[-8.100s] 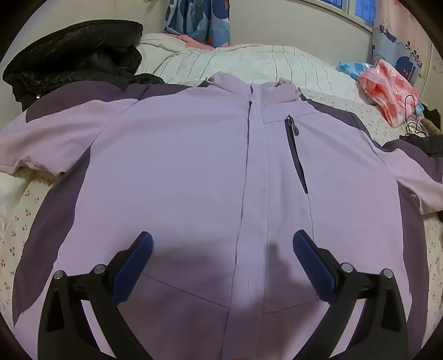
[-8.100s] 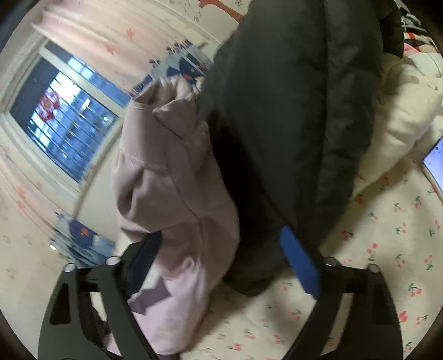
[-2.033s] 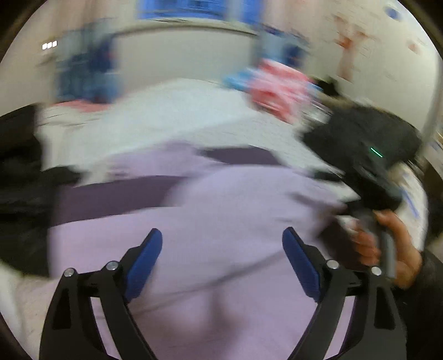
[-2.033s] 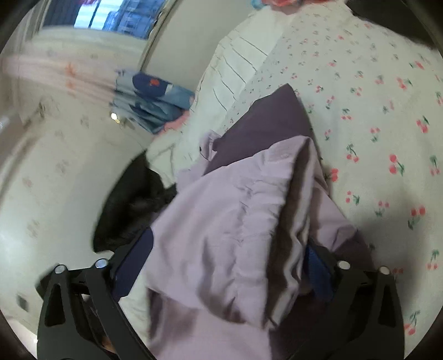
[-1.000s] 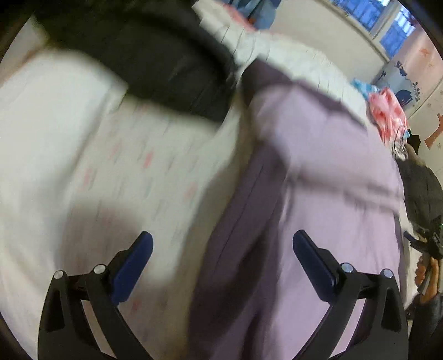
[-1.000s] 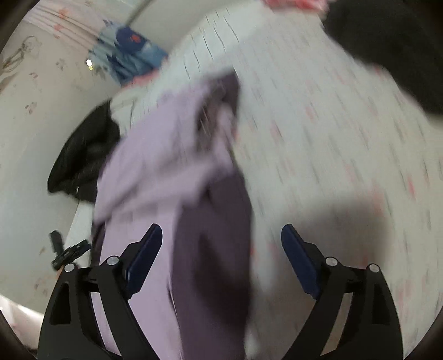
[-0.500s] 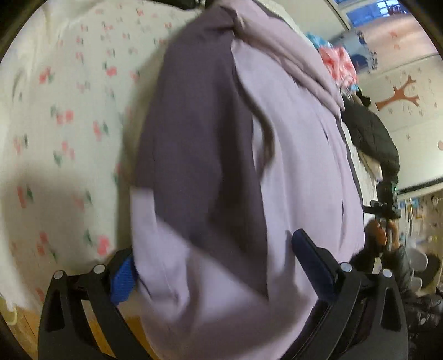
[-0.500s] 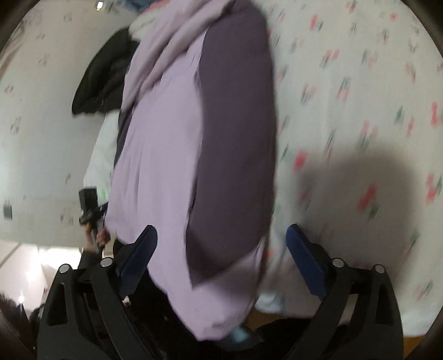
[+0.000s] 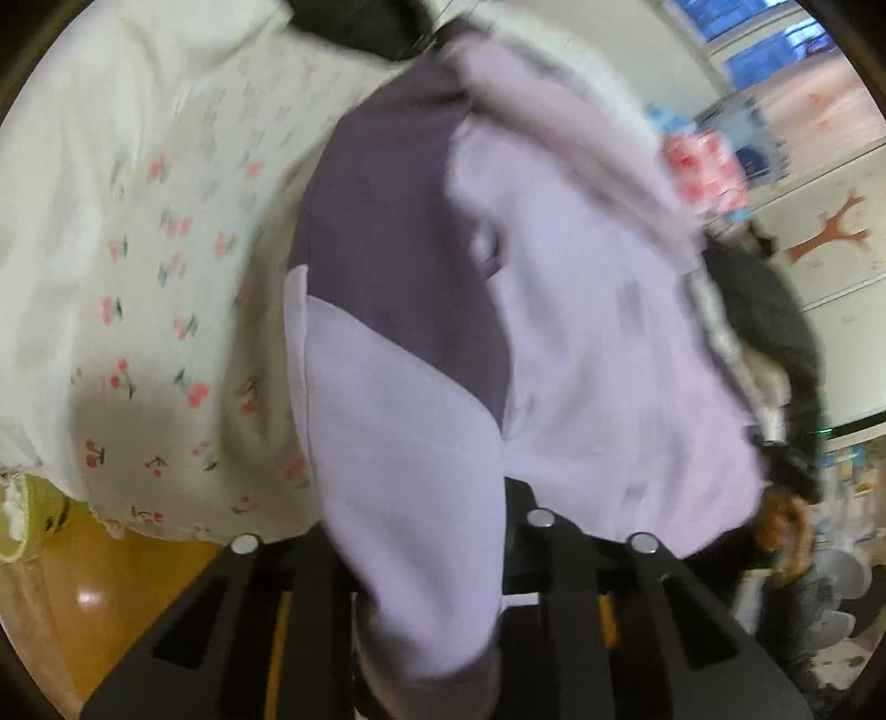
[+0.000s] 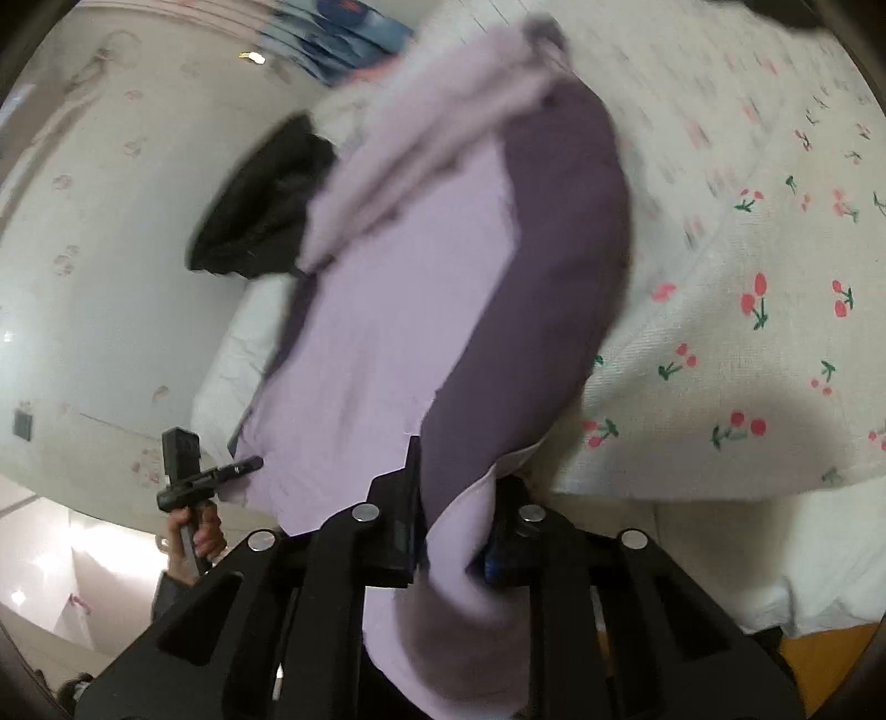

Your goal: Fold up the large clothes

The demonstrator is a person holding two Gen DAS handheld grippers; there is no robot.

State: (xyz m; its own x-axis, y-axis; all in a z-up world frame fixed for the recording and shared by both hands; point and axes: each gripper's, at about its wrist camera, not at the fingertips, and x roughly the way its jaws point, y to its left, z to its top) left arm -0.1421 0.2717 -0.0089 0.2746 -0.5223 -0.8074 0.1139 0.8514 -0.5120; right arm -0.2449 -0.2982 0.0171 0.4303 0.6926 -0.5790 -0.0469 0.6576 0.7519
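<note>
A home bedroom: a bed (image 9: 138,266) spread with a cherry-print sheet (image 10: 775,310), a window (image 9: 769,55) with patterned curtains (image 10: 338,33), a tree decal (image 9: 830,232) on the pale wall (image 10: 83,277), and a wooden floor (image 9: 111,576) beside it.

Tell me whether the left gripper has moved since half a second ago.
Yes. The left gripper has just closed on the lilac jacket hem and drawn back past the cherry-print sheet edge.

Soft indoor light, motion blur, heavy fisheye warp w/ dark corners.
</note>
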